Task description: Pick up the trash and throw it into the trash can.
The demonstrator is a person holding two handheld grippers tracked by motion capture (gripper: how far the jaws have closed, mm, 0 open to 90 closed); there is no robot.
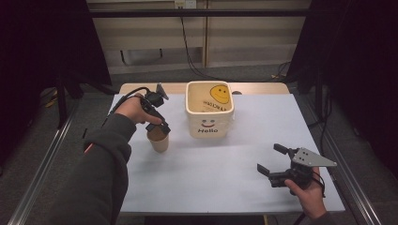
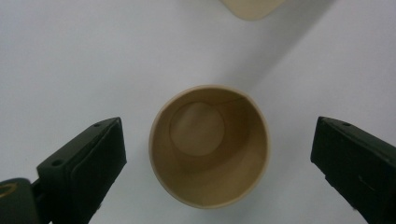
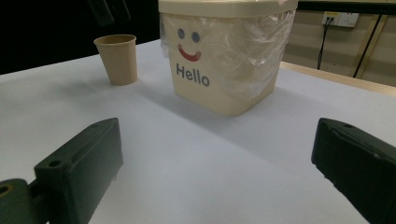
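1. A person is sitting at a table (image 1: 225,178) covered with a pale grey-blue sheet, holding 1 two-jaw gripper in each hand.
2. The left gripper (image 1: 159,129) is hanging directly over a tan paper cup (image 1: 158,139), pointing straight down into it.
3. In the left gripper view, its 2 black jaws are standing wide apart, 1 on either side of the paper cup (image 2: 209,145), with clear gaps between the pads and the rim; it is gripping nothing.
4. The cup is standing upright on the sheet, mouth up and empty, its round bottom showing in that view.
5. The cup is sitting just to the left of a cream plastic bin (image 1: 209,108), near it but not touching.
6. The bin is wearing a smiley face and the word "Hello" on its front, and a clear plastic liner (image 3: 252,46) is draping over its side.
7. A yellow smiley (image 1: 219,93) is showing inside the bin.
8. The right gripper (image 1: 271,161) is resting low over the near right part of the table, well apart from cup and bin.
9. Its jaws are gaping wide too, holding nothing, and are pointing across the sheet toward the bin (image 3: 224,56) and the cup (image 3: 117,57).
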